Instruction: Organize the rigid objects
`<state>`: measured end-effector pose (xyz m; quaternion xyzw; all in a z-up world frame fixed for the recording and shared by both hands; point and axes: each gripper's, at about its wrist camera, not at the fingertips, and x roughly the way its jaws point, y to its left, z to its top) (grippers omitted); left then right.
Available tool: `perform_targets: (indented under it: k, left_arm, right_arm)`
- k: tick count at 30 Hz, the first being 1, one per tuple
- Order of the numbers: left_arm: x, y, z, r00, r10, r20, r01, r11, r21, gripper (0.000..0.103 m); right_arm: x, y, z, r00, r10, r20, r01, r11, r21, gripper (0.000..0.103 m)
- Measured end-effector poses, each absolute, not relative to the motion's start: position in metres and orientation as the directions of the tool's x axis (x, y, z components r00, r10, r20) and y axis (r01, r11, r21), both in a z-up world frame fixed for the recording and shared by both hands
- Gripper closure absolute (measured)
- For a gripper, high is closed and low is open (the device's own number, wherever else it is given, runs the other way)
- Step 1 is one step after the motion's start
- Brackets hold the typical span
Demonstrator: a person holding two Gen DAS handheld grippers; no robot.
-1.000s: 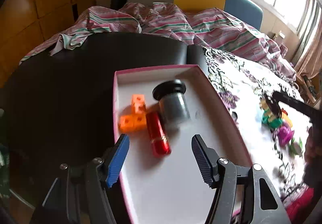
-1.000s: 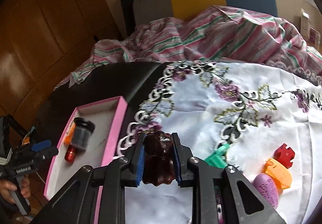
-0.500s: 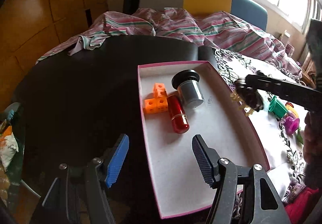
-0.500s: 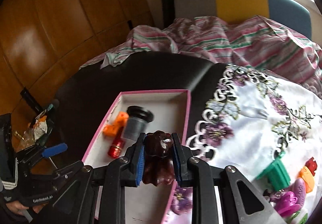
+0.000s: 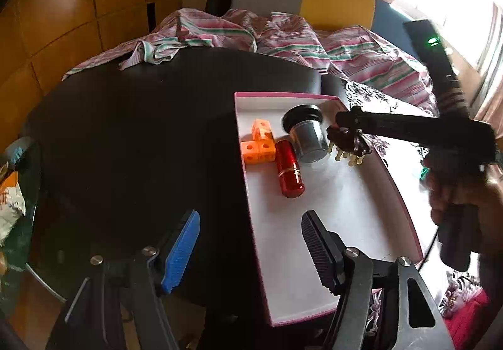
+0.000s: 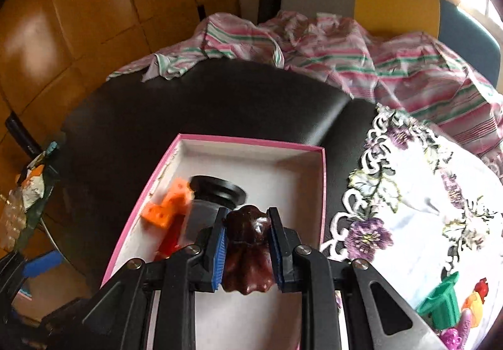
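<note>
Right hand-held gripper [image 6: 246, 251] now over pink box [image 6: 251, 140], clamping brown comb [image 6: 248, 252], left hand-held gripper [image 5: 250, 248] empty, half-open

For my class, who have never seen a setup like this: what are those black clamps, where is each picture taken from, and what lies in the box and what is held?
No robot here: a person carries a hand-held two-finger clamp in each hand, each with a camera looking along its fingers. One picture is from the left clamp, the other from the right. The left gripper is open and empty, above the near edge of a shallow pink-rimmed white box on a dark round table. In the box lie orange plastic cubes, a red shiny cylinder and a black-capped grey jar. The right gripper is shut on a dark brown glossy hair claw clip, above the box.
</note>
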<state>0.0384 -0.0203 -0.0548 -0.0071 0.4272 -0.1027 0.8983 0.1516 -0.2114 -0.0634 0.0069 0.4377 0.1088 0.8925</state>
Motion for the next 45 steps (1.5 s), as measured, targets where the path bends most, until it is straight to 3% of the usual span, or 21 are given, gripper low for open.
perform_targets:
  k: [6,8,9,21,45]
  left_arm:
    - [0.036,-0.017,-0.056,0.615,-0.191,-0.765,0.170,0.980,-0.108,0.035]
    - [0.036,-0.018,-0.056,0.616,-0.192,-0.764,0.173,0.979,-0.107,0.035]
    - [0.036,-0.018,-0.056,0.615,-0.194,-0.764,0.175,0.979,-0.108,0.035]
    - [0.028,-0.027,-0.049,0.625,-0.198,-0.755,0.203,0.975,-0.087,0.032]
    - [0.015,-0.046,-0.042,0.624,-0.223,-0.749,0.264,0.962,-0.067,0.028]
  right_arm:
    - [0.163,-0.217,-0.081,0.572,0.212,-0.793,-0.146,0.977,0.156,0.076]
    - [0.162,-0.222,-0.080,0.570,0.232,-0.788,-0.132,0.973,0.191,0.061]
    - [0.161,-0.225,-0.080,0.567,0.246,-0.786,-0.124,0.969,0.214,0.059]
    - [0.120,-0.247,-0.050,0.633,0.255,-0.731,-0.094,0.963,0.254,0.053]
    - [0.063,-0.254,-0.036,0.678,0.233,-0.697,-0.102,0.969,0.225,0.052]
